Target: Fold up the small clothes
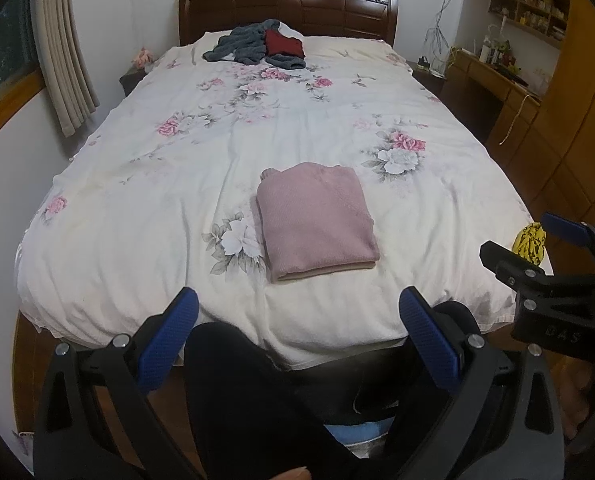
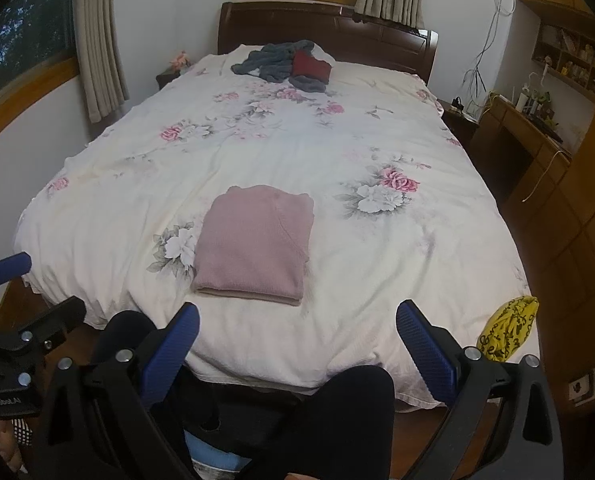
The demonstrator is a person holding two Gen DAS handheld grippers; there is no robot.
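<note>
We hold both grippers back at the foot of the bed [image 1: 137, 168], above our dark-trousered knees [image 2: 349, 412]. Our left gripper [image 1: 295, 328] has its blue fingers [image 1: 169, 340] spread wide with nothing between them. Our right gripper [image 2: 297, 336] stands the same way, fingers [image 2: 425, 348] far apart and bare; in the left view it shows at the right edge [image 1: 537, 248].

The pink sweater [image 1: 317, 220] lies folded into a neat rectangle on the floral quilt [image 2: 377, 272], near the foot end and roughly on the bed's midline, its folded edge turned toward us. It is well apart from both grippers. A white printed flower sits just beside its left side.

Far up the bed, by the dark headboard [image 2: 377, 36], a grey garment [image 1: 245, 44] lies crumpled, with a dark red piece [image 1: 283, 44] resting on it. A yellow patterned cloth [image 2: 509, 328] sits at the bed's near right corner. Curtains [image 2: 97, 40] hang at the left wall, and a wooden desk [image 2: 525, 136] stands to the right.
</note>
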